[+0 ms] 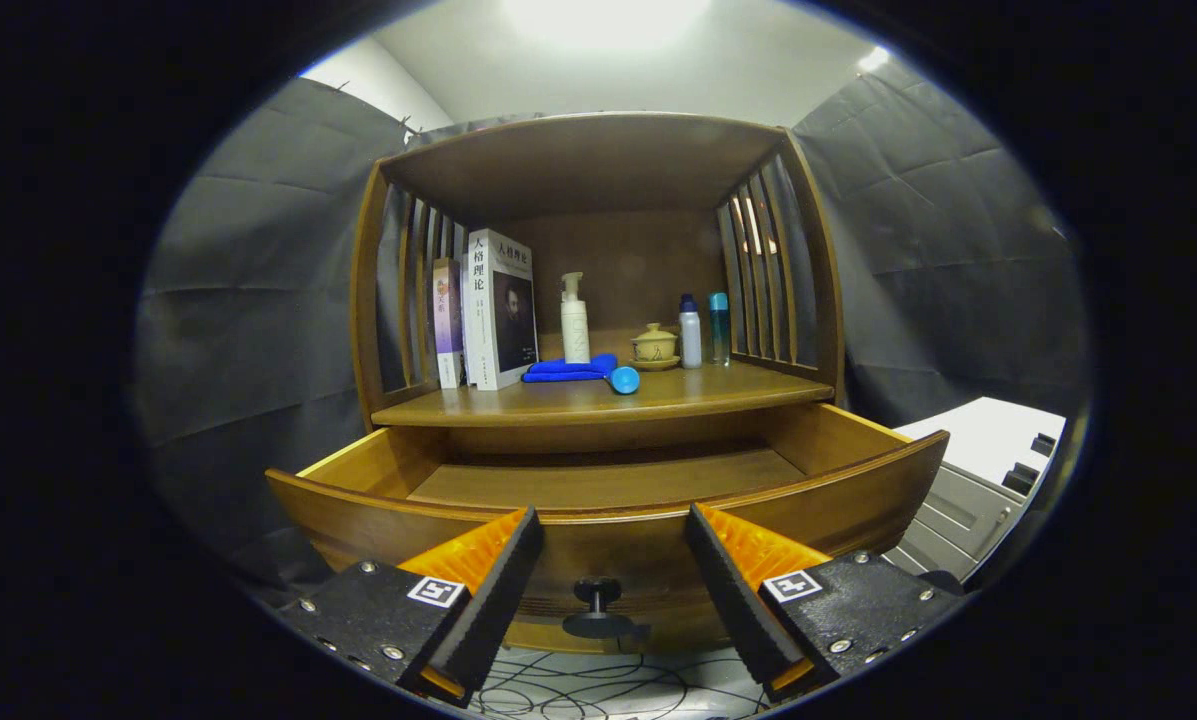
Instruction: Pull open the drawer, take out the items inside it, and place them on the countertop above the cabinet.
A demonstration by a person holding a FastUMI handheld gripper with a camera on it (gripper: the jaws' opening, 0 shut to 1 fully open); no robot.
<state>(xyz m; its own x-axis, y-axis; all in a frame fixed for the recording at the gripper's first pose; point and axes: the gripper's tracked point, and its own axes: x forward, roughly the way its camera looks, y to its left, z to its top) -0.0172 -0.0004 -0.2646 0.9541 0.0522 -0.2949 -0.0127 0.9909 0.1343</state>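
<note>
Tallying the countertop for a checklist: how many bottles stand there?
3: a white pump bottle behind the blue cloth, and two small bottles right of the lidded cup. Books may hide others.

Wooden countertop (558, 405) beyond the parted fingers

On it stand books (488, 310), a pump bottle (575, 320), a blue cloth (568, 370), a lidded cup (654, 345) and two small bottles (703, 330).

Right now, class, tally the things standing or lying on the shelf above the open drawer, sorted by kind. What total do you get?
Books: 2
Bottles: 3, pump bottle, white bottle, teal bottle
Lidded cup on saucer: 1
Blue cloth: 1
Blue cap: 1
Total: 8
Gripper open before the drawer knob.
</note>
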